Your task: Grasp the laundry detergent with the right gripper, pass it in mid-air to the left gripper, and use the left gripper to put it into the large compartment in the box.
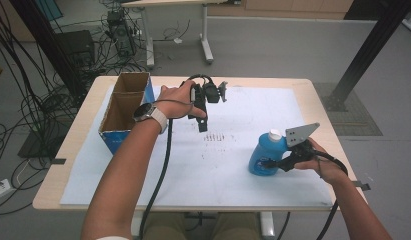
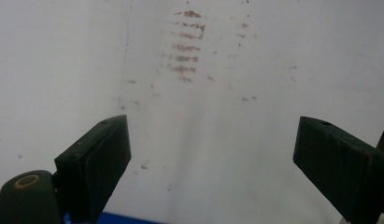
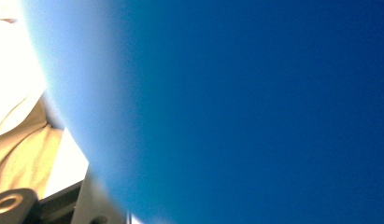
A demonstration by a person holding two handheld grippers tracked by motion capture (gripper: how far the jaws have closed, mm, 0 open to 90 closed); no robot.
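Cardboard box point(image 1: 124, 107), open at the top with 2 compartments and a blue outer wall, stands at the left edge of the table point(image 1: 68, 150), on a pale sheet point(image 1: 218, 170) that covers most of the tabletop. Just right of the box, the left gripper point(image 1: 203, 126) hangs over the sheet and points down at it. In the left gripper view its 2 jaws stand wide apart with nothing between them, and below them lies the sheet with a patch of faint brown smudges point(image 2: 185, 46). Farther right, near the table's right edge, a blue bottle point(image 1: 265, 155) with a white cap stands upright on the sheet. The right gripper point(image 1: 273, 162) meets the bottle low on its right side. Blue plastic point(image 3: 250, 112) sits pressed close in the right gripper view, so how far these jaws are open cannot be told, nor whether they clamp the bottle.
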